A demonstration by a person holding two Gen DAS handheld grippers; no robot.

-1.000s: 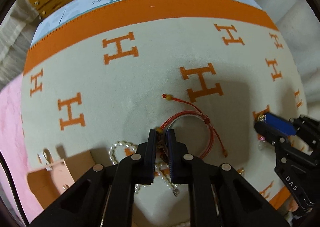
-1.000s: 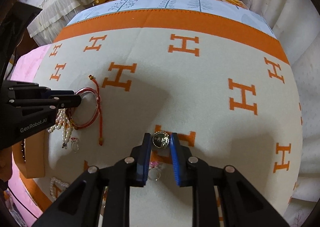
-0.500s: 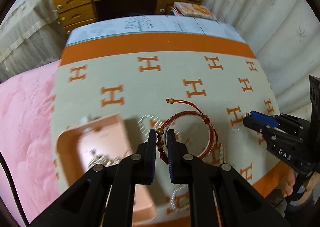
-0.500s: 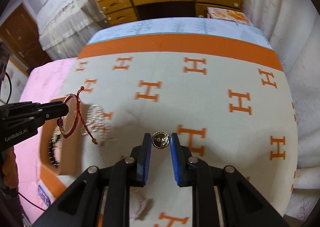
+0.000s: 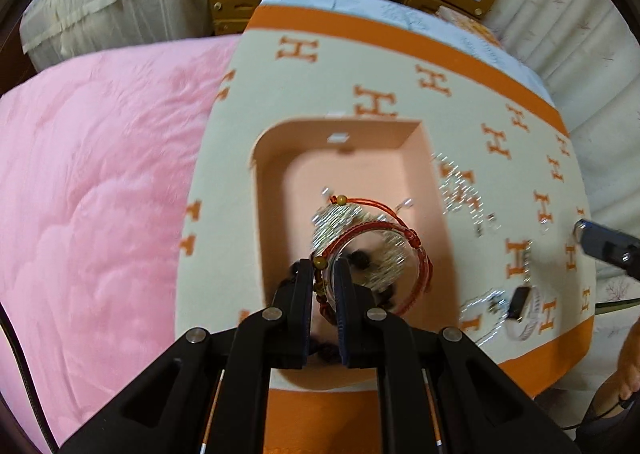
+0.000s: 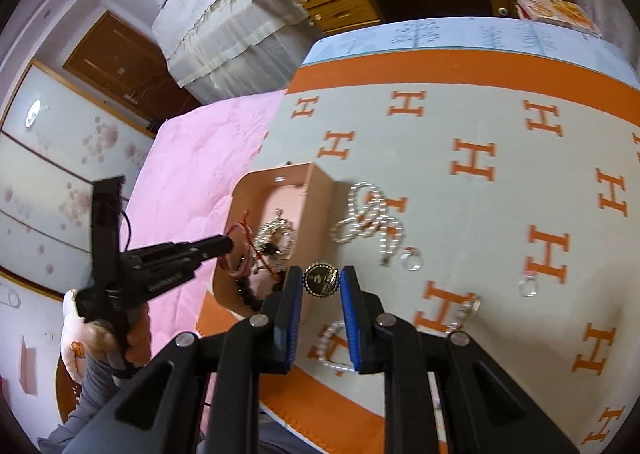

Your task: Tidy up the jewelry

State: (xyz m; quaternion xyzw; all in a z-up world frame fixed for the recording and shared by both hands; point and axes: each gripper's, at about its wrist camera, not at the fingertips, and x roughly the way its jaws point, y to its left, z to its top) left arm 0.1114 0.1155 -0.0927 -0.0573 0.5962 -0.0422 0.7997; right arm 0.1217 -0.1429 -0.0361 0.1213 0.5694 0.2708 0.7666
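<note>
Red cord bracelet [image 5: 372, 250] clenched in left claw [image 5: 325, 268] above pink box [image 5: 272, 189]; right claw [image 6: 320, 282] grips round brooch [image 6: 321, 280].

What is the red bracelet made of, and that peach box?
The red bracelet looks like knotted cord with small golden beads, matte and thready. The peach box seems to be cardboard or thin plastic: flat, smooth, dull walls. I can't tell which.

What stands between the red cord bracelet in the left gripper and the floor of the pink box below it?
Nothing blocks the drop. The left gripper holds the red cord bracelet over the open pink box, which has no lid. Only a silver chain and dark beads lie inside; the bracelet would land on them.
</note>
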